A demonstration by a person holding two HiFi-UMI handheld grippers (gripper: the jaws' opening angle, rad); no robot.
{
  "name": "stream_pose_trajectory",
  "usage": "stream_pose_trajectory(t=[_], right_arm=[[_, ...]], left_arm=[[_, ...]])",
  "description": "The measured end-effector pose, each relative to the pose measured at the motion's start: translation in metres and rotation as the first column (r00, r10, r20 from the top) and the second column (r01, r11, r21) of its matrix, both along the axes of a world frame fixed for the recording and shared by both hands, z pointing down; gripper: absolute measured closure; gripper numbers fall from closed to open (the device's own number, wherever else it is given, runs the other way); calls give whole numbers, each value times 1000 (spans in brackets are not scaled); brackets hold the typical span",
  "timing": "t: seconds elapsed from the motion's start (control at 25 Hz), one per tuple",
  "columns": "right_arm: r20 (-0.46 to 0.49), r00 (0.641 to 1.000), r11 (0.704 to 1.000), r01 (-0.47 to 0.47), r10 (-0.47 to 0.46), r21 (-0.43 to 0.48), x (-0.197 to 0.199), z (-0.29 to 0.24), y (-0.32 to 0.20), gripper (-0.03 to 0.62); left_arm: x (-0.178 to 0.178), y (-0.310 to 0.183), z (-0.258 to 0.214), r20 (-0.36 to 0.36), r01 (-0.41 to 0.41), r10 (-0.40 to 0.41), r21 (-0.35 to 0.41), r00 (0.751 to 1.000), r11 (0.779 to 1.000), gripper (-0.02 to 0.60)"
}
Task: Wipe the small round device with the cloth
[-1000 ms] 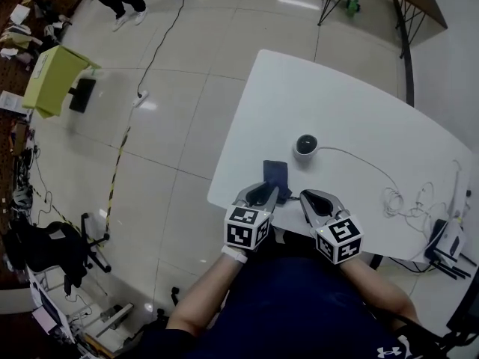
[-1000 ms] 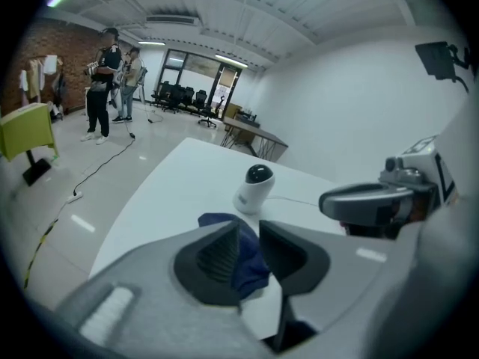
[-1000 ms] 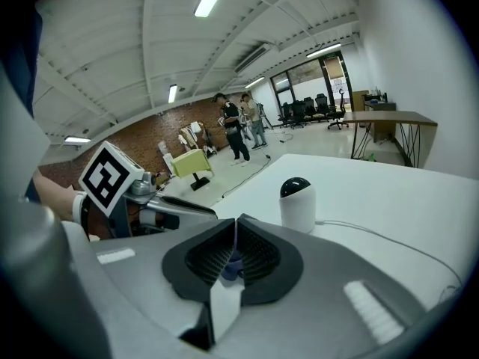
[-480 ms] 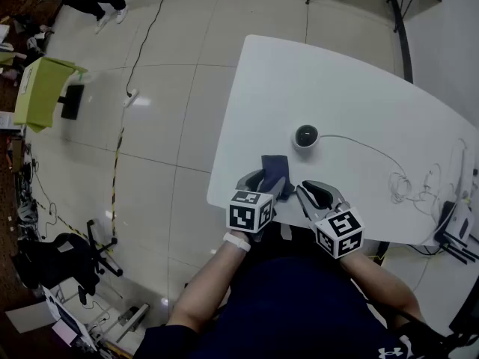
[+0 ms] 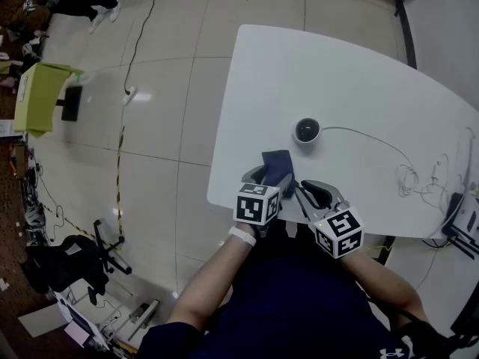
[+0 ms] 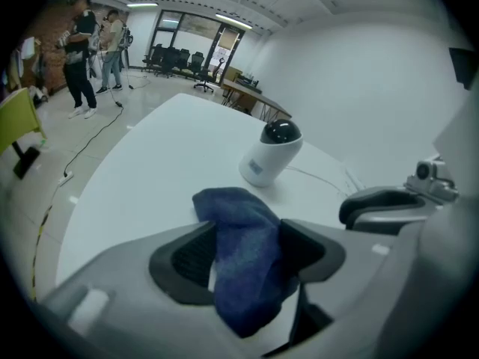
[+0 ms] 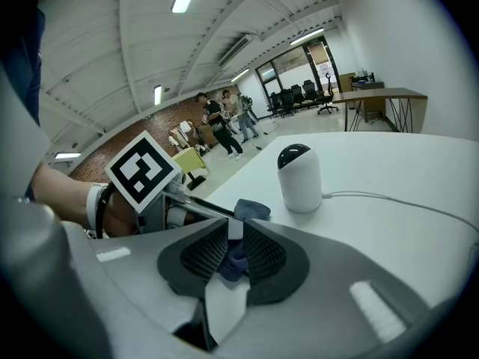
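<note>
My left gripper [image 6: 251,239] points down at the near edge of the table [image 5: 337,73]. Its jaws have just been opening and now stand wide apart. The cloth [image 5: 278,164] lies bunched between them, one fold humped up past the tips. I see a sliver of white table between the cloth and the left pad, so I judge that the pads are not pressing and the cloth rests under its own weight.

My right gripper [image 7: 234,238] sits just beside the left one, angled toward the same spot. Its jaws have also just been opening, but only to a narrow slot. A corner of the cloth shows in the bottom of that slot; I can't tell whether it lies between the pads or just beyond them. It looks to me as if the cloth is being set down or passed across, so that one gripper can take a neater hold for wiping.

The device [image 5: 307,130] stands upright farther in on the table, apart from the cloth and both grippers, with its cable [image 5: 374,146] trailing off to the right. No wiping has begun.
</note>
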State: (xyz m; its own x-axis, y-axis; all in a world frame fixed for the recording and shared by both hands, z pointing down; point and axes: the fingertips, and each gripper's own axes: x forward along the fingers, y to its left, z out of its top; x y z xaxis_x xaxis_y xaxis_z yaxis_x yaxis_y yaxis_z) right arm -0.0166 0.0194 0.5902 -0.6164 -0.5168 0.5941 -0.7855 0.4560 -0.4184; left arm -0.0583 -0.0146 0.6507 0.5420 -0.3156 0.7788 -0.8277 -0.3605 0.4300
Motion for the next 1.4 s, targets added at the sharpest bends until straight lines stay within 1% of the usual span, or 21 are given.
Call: stream_pose_trajectory(t=[0.08, 0.16, 0.24, 0.36, 0.56, 0.8, 0.92, 1.08, 1.4], right_arm=[[3, 1000, 1000, -10, 10, -3, 1, 2, 0, 526], [7, 1000, 1000, -19, 19, -7, 5, 3, -1, 526], [13, 999, 999, -30, 30, -12, 10, 4, -1, 526], [15, 999, 999, -49, 49, -18, 17, 5, -1, 531], [13, 998, 998, -57, 57, -9, 20, 3, -1, 537], [-9, 1000, 999, -27, 27, 17, 19, -3, 3, 545], [-7, 1000, 1000, -18, 19, 17, 18, -4, 6, 546], [-7, 1000, 1000, -7, 8, 21, 18, -3, 7, 546], [-10, 1000, 999, -11, 12, 43, 26, -10, 7, 548]], left_arm=[[0, 0, 5, 9, -4, 4, -4, 1000, 1000, 311], [1, 1, 8, 26, -27, 27, 1, 999, 1000, 328], [2, 1, 10, 48, -52, 52, 6, 997, 999, 357], [1, -1, 13, 70, -64, 63, 15, 996, 998, 409], [-2, -1, 16, 84, -62, 60, 25, 995, 998, 432], [0, 1, 16, 83, -88, 86, 25, 993, 996, 481], [-1, 0, 16, 72, -78, 76, 32, 995, 996, 485], [-1, -2, 19, 77, -72, 68, 45, 995, 996, 487], [1, 2, 24, 82, -57, 54, 36, 995, 998, 488]])
